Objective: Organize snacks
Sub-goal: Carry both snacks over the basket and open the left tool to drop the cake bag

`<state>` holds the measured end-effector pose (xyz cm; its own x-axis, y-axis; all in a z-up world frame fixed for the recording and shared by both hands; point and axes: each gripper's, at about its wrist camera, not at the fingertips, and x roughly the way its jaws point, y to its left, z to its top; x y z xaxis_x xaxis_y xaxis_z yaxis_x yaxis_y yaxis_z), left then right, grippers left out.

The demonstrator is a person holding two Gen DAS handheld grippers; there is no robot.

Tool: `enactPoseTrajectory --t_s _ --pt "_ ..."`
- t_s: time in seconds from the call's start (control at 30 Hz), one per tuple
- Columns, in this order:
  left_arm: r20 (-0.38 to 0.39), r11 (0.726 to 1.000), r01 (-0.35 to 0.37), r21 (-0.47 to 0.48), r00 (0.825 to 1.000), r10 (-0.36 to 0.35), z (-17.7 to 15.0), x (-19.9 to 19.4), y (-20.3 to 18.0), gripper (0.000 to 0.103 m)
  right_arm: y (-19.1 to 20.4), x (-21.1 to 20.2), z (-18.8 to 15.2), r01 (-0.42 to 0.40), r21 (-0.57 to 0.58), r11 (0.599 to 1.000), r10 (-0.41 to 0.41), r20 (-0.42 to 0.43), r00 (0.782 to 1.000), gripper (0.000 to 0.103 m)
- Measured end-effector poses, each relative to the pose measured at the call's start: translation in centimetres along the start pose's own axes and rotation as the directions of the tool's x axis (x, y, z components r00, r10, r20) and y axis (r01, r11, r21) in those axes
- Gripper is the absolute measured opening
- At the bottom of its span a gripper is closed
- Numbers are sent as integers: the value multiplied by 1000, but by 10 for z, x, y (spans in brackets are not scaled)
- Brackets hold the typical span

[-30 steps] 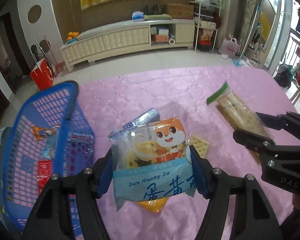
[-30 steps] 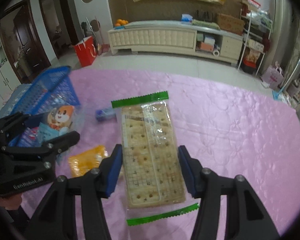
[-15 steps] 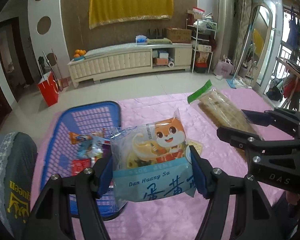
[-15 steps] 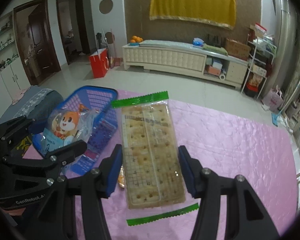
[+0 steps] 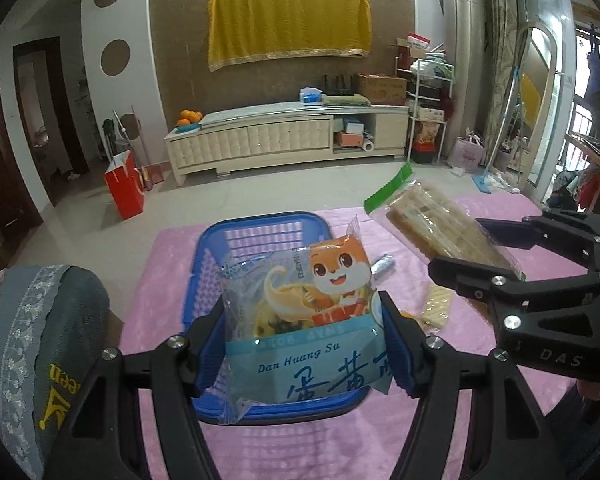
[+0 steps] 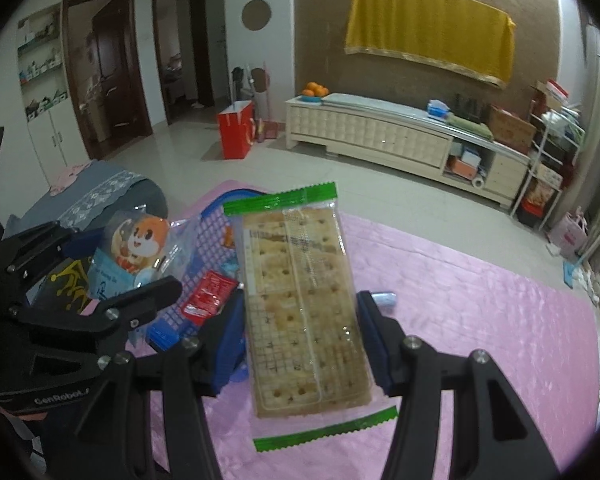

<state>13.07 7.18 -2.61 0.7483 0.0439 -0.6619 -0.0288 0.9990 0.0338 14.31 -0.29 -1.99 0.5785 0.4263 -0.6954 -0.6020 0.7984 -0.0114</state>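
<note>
My left gripper (image 5: 302, 344) is shut on a light-blue snack bag with a cartoon fox (image 5: 312, 312) and holds it in the air over the blue plastic basket (image 5: 260, 228). My right gripper (image 6: 302, 340) is shut on a clear pack of crackers with green ends (image 6: 300, 304), lifted above the pink table (image 6: 480, 300). The cracker pack (image 5: 440, 232) shows to the right in the left wrist view, the fox bag (image 6: 136, 256) to the left in the right wrist view. The basket (image 6: 208, 248) holds a red packet (image 6: 208, 298) and other small snacks.
On the pink cloth right of the basket lie a silver-blue wrapped bar (image 5: 382, 266), a small cracker packet (image 5: 436, 308) and an orange packet, mostly hidden. A grey cushioned chair back (image 5: 40, 340) stands at the table's left edge. The floor drops off beyond the table.
Both grippers have risen and swung left with their packs. The fox bag went from beside the basket to above it, and the cracker pack came off the table toward the basket.
</note>
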Motion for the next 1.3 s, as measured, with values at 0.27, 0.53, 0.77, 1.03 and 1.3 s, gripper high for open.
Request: enactPoseTrajectory --t_s 0.27,0.53,0.77,1.03,1.3 --pt "-34 999 -32 -36 999 31 -10 17 44 66 21 37 10 -24 -40 999 22 -41 999 59" --pt "-93 998 -26 -58 995 20 -20 49 68 66 28 74 12 -34 -46 998 29 -93 995 59" --pt "-132 998 6 -67 991 -14 -20 81 78 66 25 97 16 -29 -39 999 24 -122 992 59" --pt "-136 999 19 43 991 -13 -23 102 66 78 25 107 13 -15 -33 999 10 -144 990 59" --pt "-116 1000 16 1 993 -16 -16 89 74 82 24 96 18 -8 -26 1000 4 -136 991 59"
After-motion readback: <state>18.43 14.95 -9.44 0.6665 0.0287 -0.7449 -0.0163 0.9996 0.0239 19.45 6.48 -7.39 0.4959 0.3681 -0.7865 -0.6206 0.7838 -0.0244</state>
